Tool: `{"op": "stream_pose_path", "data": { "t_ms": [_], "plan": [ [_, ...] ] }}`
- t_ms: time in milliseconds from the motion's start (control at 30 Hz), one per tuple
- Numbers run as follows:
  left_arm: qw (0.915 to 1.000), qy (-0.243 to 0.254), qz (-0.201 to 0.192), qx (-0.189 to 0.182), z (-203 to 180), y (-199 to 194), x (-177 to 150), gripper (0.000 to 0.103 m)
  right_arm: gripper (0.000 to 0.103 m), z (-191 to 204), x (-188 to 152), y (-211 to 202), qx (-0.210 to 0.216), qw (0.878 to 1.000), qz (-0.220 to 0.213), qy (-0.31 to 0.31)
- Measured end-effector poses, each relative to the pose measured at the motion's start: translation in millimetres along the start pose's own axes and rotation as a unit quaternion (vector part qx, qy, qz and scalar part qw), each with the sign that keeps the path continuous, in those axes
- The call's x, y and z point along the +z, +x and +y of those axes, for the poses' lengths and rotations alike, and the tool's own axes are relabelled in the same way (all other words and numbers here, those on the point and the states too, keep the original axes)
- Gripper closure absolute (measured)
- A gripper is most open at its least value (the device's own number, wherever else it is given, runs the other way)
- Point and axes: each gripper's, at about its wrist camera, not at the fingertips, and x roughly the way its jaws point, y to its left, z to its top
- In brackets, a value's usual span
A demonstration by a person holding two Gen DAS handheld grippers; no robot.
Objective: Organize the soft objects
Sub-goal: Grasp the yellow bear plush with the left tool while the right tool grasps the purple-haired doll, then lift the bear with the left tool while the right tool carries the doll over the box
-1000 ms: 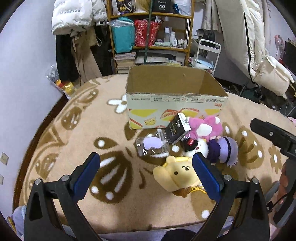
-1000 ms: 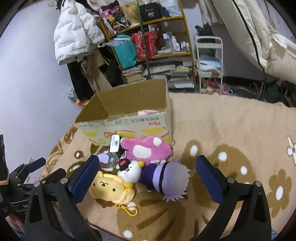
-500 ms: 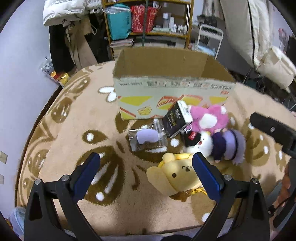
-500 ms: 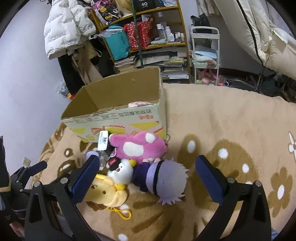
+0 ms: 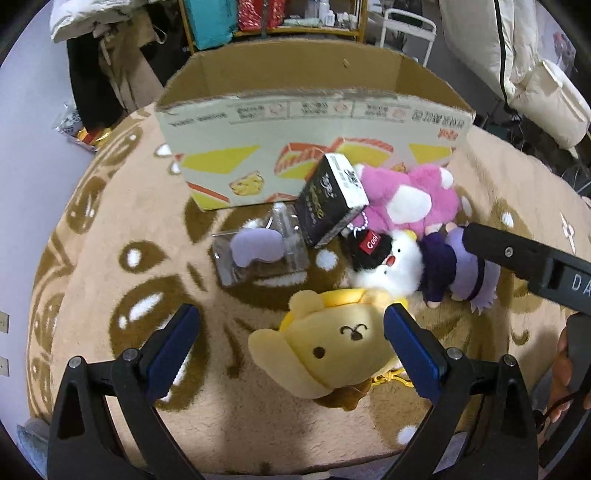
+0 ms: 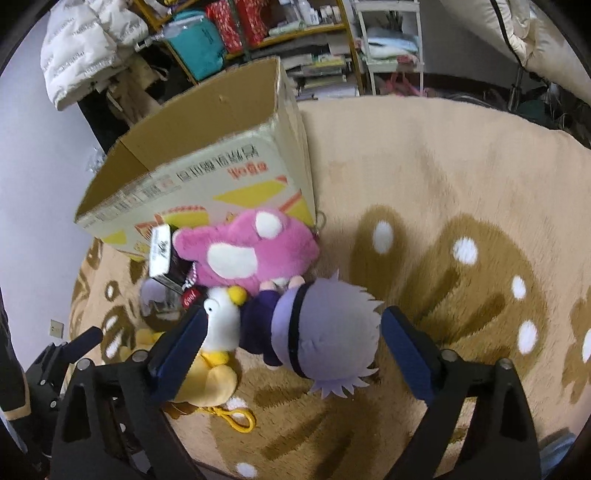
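A heap of plush toys lies on the rug in front of an open cardboard box (image 5: 314, 122) (image 6: 207, 166). My left gripper (image 5: 291, 332) is open, low over a yellow dog plush (image 5: 332, 347) that lies between its fingers, close to the right one. My right gripper (image 6: 295, 328) straddles a purple-haired doll (image 6: 325, 332); its jaws are closing, and the pads do not visibly press on the doll. A pink plush (image 6: 251, 251) and a white bird plush (image 6: 221, 321) lie just behind. One right gripper finger (image 5: 517, 258) shows in the left wrist view.
A small black box (image 5: 332, 199) and a clear packet with a lilac item (image 5: 258, 251) lie by the box front. The brown patterned rug (image 6: 443, 221) stretches right. Behind stand a cluttered shelf (image 6: 258, 33), a hanging white jacket (image 6: 88, 48) and a white cart (image 6: 388, 44).
Both grippers have sunk toward the toys and tilted further down. The yellow plush now sits between the left fingers, the purple-haired doll between the right ones. The right jaws narrowed slightly.
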Motion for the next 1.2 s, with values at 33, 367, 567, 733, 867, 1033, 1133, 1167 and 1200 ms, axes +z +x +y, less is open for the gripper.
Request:
{"op": "stream_pose_path", "data": {
  "t_ms": [33, 367, 567, 733, 867, 1033, 1133, 1167, 1200],
  "plan": [
    [1.0000, 0.001, 0.005, -0.001, -1.6, 2.9, 0.4, 0.004, 0.008, -0.1, -0.5, 2.7, -0.002, 1.000, 0.006, 0.000],
    [0.9987, 0.031, 0.040, 0.006, -16.0, 25.5, -0.4, 0.004, 0.016, -15.4, -3.7, 22.5, -0.011, 0.998, 0.053, 0.025],
    [0.9981, 0.010, 0.060, -0.010, -12.3, 35.5, -0.9, 0.003, 0.028, -32.3, -7.6, 35.0, 0.020, 0.994, 0.076, 0.069],
    [0.9970, -0.007, 0.066, -0.038, -3.3, 39.5, -1.8, 0.014, 0.034, -27.7, -7.2, 29.5, 0.009, 0.997, 0.062, 0.048],
    [0.9957, -0.010, 0.063, -0.067, -3.6, 34.9, -4.8, 0.036, 0.039, -26.9, -6.9, 23.2, 0.007, 0.998, 0.053, 0.045],
    [0.9976, 0.010, 0.043, -0.053, -12.2, 25.3, -9.2, 0.047, 0.043, -19.0, -8.2, 13.6, -0.003, 0.999, 0.038, 0.029],
    [0.9990, 0.024, 0.024, -0.029, -17.7, 12.2, -14.9, 0.048, 0.044, -8.5, -8.4, 8.5, -0.006, 1.000, 0.018, 0.018],
    [0.9993, 0.028, 0.017, -0.019, -18.5, 8.0, -16.3, 0.048, 0.044, -6.1, -8.3, 4.8, -0.007, 1.000, 0.009, 0.015],
    [0.9994, 0.030, 0.012, -0.014, -19.5, 4.7, -16.8, 0.048, 0.044, -5.8, -8.4, 1.0, -0.007, 1.000, 0.003, 0.013]
  ]
}}
